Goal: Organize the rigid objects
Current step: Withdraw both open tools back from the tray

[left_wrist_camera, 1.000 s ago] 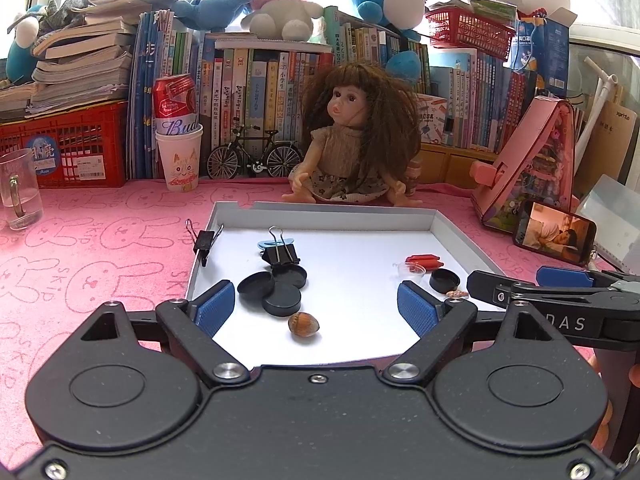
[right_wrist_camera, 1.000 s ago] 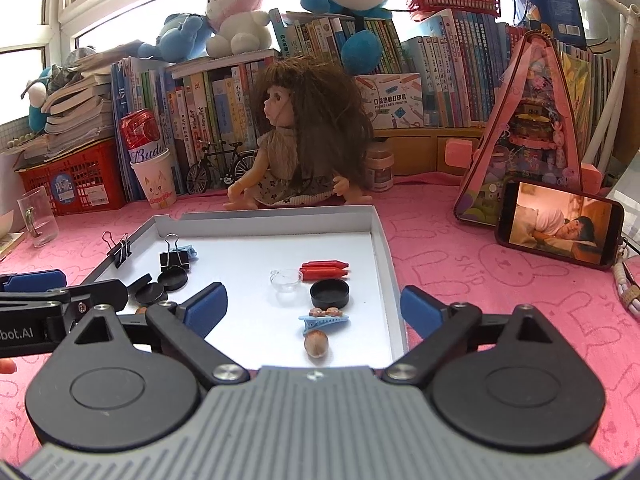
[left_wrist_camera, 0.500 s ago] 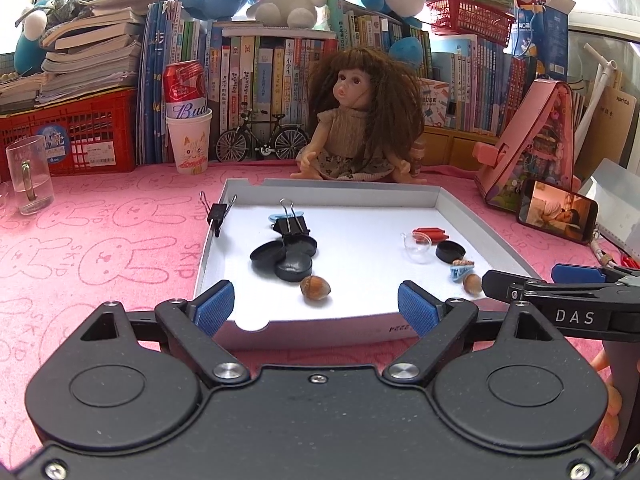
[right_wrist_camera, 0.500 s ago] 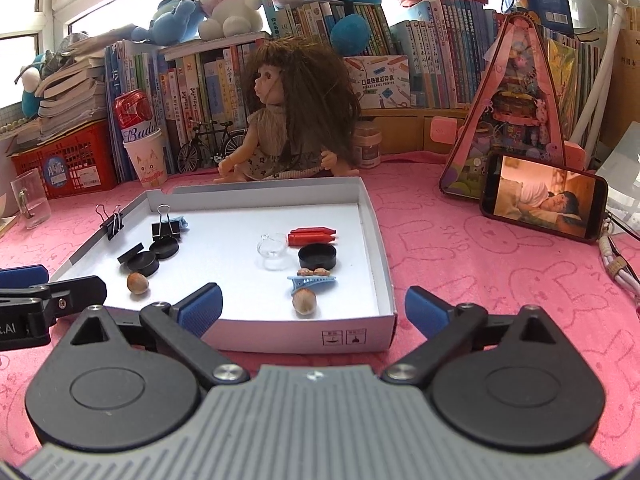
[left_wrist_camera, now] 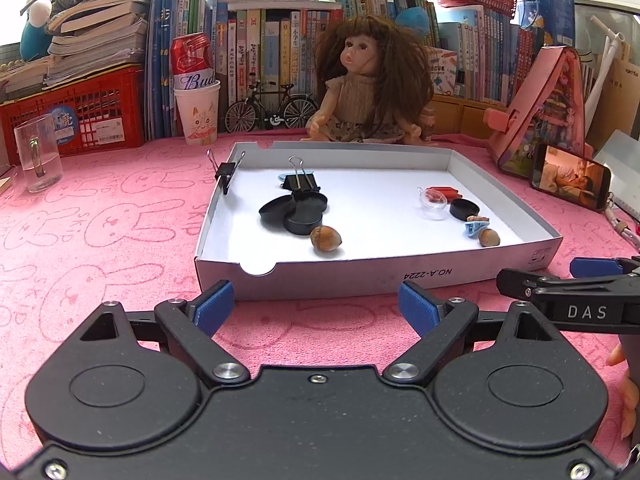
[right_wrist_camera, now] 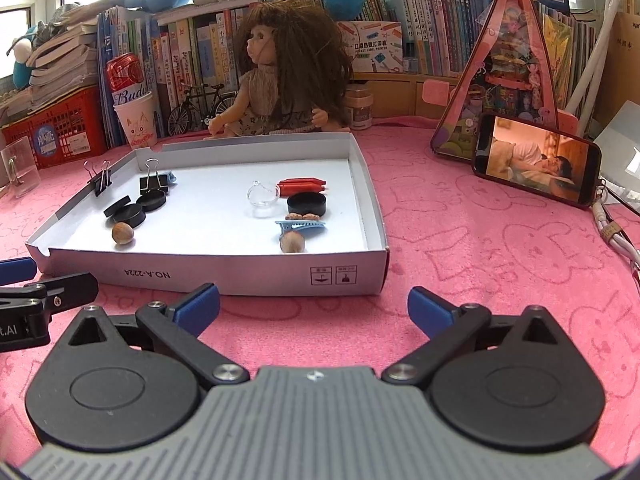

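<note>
Pink rabbit-print cloth covers the surface (left_wrist_camera: 100, 240), with books, plush toys and a long-haired doll (left_wrist_camera: 368, 88) crowding the far side. Both claws have drawn back toward the near side and sunk lower than they were a second ago: then they hung over the white cardboard tray (left_wrist_camera: 360, 276), now its near wall stands in front of them. The left claw (left_wrist_camera: 316, 306) gapes wide with nothing between its blue pads; the right claw (right_wrist_camera: 314, 310) has spread a little further and is also empty.

Inside the tray the small things lie in two loose groups. On the left sit the black round lids (left_wrist_camera: 294, 210), two binder clips (left_wrist_camera: 298, 180), one of them clamped on the tray's left wall, and a hazelnut (left_wrist_camera: 326, 238). On the right are red crayons (right_wrist_camera: 302, 186), a clear little cup (right_wrist_camera: 262, 198), another black lid (right_wrist_camera: 306, 204), a blue hair clip (right_wrist_camera: 300, 227) and a second hazelnut (right_wrist_camera: 292, 243).

With both claws clear and empty, I judge the sorting done or pausing between picks.
</note>
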Action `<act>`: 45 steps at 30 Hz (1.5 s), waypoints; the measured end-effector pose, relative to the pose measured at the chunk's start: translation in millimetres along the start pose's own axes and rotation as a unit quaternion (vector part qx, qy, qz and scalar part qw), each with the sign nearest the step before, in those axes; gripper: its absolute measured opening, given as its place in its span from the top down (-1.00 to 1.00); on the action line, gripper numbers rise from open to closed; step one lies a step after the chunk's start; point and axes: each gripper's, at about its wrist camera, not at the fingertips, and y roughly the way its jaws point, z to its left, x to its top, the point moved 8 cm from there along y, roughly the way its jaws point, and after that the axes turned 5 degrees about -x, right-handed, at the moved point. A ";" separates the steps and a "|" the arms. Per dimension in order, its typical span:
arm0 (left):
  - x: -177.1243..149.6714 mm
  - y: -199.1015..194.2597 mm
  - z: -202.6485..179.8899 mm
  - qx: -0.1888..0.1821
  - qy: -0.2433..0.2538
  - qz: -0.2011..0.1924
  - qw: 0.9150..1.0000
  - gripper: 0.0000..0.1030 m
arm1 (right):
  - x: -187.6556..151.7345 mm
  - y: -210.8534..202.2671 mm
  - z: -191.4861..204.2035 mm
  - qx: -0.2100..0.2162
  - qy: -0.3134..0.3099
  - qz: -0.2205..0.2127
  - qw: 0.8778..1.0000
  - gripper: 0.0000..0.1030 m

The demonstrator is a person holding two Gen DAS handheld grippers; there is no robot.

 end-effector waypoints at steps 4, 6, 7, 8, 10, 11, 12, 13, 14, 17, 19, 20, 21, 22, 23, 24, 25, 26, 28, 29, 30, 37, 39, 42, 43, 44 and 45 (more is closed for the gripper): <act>-3.4 5.0 2.3 0.008 -0.005 0.009 1.000 -0.72 | -1.2 3.4 2.1 -0.001 -0.005 0.010 1.000 -1.00; -5.4 7.4 2.8 0.014 -0.005 0.013 1.000 -0.73 | -2.7 6.5 2.4 -0.001 -0.006 0.020 1.000 -1.00; -6.5 8.3 3.1 0.017 -0.004 0.014 1.000 -0.74 | -3.5 8.1 2.3 -0.003 -0.006 0.025 1.000 -1.00; -7.4 9.3 3.7 0.020 -0.004 0.016 1.000 -0.76 | -3.6 8.0 2.5 -0.003 -0.008 0.025 1.000 -1.00; -8.6 11.4 4.1 0.024 -0.004 0.023 0.999 -0.78 | -4.0 8.3 2.9 -0.005 -0.010 0.026 1.000 -1.00; -8.7 12.0 4.6 0.026 -0.005 0.025 0.999 -0.79 | -4.1 8.4 3.3 -0.006 -0.012 0.027 1.000 -1.00; -9.0 12.8 5.0 0.027 -0.006 0.027 0.999 -0.80 | -4.4 8.7 3.8 -0.008 -0.014 0.028 0.999 -1.00; -9.3 13.4 5.3 0.027 -0.007 0.029 0.999 -0.82 | -4.7 9.1 4.8 -0.010 -0.018 0.029 0.999 -1.00; -9.5 13.9 5.1 0.027 -0.006 0.031 0.999 -0.83 | -5.0 9.5 5.8 -0.013 -0.022 0.030 0.999 -1.00; -9.9 15.3 4.4 0.031 -0.002 0.035 0.999 -0.88 | -4.9 10.0 6.5 -0.015 -0.025 0.032 0.999 -1.00; -10.1 17.0 3.7 0.038 0.003 0.039 0.999 -0.93 | -5.1 9.9 6.4 -0.015 -0.026 0.032 0.999 -1.00; -10.2 17.2 4.1 0.040 0.001 0.040 0.998 -0.97 | -5.1 9.9 6.1 -0.015 -0.026 0.032 0.999 -1.00; -10.5 17.8 5.3 0.041 -0.002 0.042 0.998 -0.98 | -5.1 9.9 6.3 -0.015 -0.026 0.032 0.999 -1.00; -10.6 18.0 5.8 0.040 -0.004 0.043 0.998 -0.99 | -5.1 9.9 6.3 -0.015 -0.026 0.032 0.999 -1.00; -10.5 18.3 5.9 0.041 -0.004 0.043 0.998 -0.99 | -5.1 9.9 6.3 -0.015 -0.026 0.032 0.999 -1.00; -10.5 18.4 5.9 0.041 -0.003 0.043 0.998 -0.99 | -5.0 9.9 6.3 -0.015 -0.026 0.032 0.999 -1.00; -10.5 18.4 5.9 0.041 -0.003 0.043 0.998 -0.99 | -5.0 9.9 6.3 -0.015 -0.026 0.032 0.999 -1.00; -10.4 18.6 6.1 0.041 -0.003 0.043 0.998 -0.99 | -5.0 9.9 6.3 -0.015 -0.026 0.032 0.999 -1.00; -10.4 18.6 6.2 0.041 -0.004 0.043 0.998 -0.99 | -5.0 9.9 6.3 -0.015 -0.026 0.032 0.999 -1.00; -10.5 18.6 6.1 0.041 -0.004 0.043 0.998 -0.99 | -5.0 9.9 6.3 -0.015 -0.026 0.032 0.999 -1.00; -10.5 18.6 6.2 0.041 -0.004 0.043 0.998 -0.99 | -4.9 9.9 6.3 -0.015 -0.026 0.032 0.999 -1.00; -10.5 18.6 6.3 0.041 -0.004 0.043 0.998 -0.99 | -4.8 9.9 6.1 -0.015 -0.026 0.032 0.999 -1.00; -10.5 18.7 6.5 0.041 -0.004 0.043 0.998 -1.00 | -4.8 9.8 6.2 -0.015 -0.026 0.032 0.999 -1.00; -10.4 18.7 6.5 0.041 -0.004 0.043 0.998 -1.00 | -4.8 9.8 6.1 -0.015 -0.026 0.032 0.999 -1.00; -10.4 18.7 6.3 0.040 -0.004 0.043 0.998 -1.00 | -4.8 9.9 6.1 -0.015 -0.026 0.032 0.999 -1.00; -10.4 18.7 6.2 0.041 -0.003 0.043 0.998 -1.00 | -4.8 9.8 6.0 -0.015 -0.026 0.032 0.999 -1.00; -10.5 18.7 6.4 0.041 -0.004 0.043 0.998 -1.00 | -4.8 9.8 6.0 -0.015 -0.026 0.032 0.999 -1.00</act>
